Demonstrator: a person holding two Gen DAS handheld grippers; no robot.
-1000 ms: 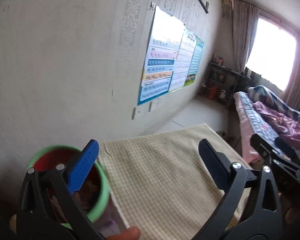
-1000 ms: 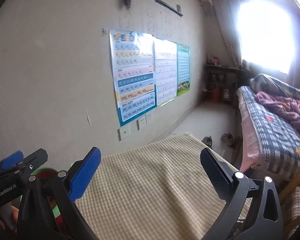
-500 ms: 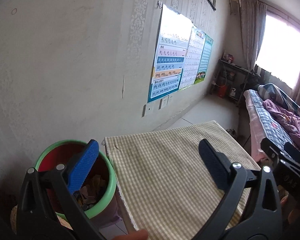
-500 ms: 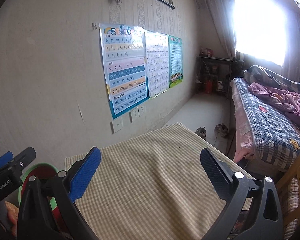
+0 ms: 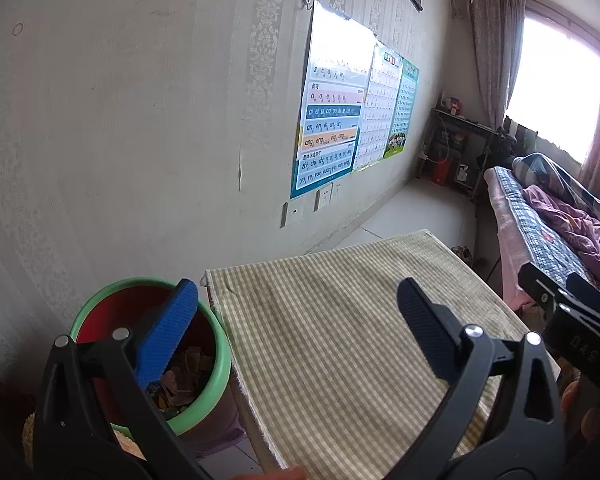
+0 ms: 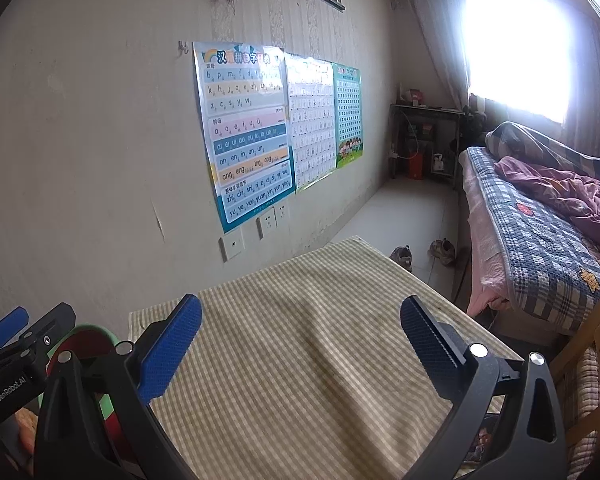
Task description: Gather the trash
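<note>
Indoors, 2 hand-held tools hover over a bench [image 5: 340,340] draped in a yellow checked cloth. Both the left tool [image 5: 296,320] and the right tool [image 6: 300,336] stand wide apart at the fingers, gripping nothing. Just beside the bench's left edge sits a green-rimmed red bin [image 5: 100,304], holding scraps of paper trash [image 5: 184,376]; the left tool's blue finger pad [image 5: 168,336] hangs above its opening. 3 learning charts [image 6: 252,128] line the wall, and a bed [image 6: 540,232] with a checked blanket lies at the right under a bright window [image 6: 516,40].
</note>
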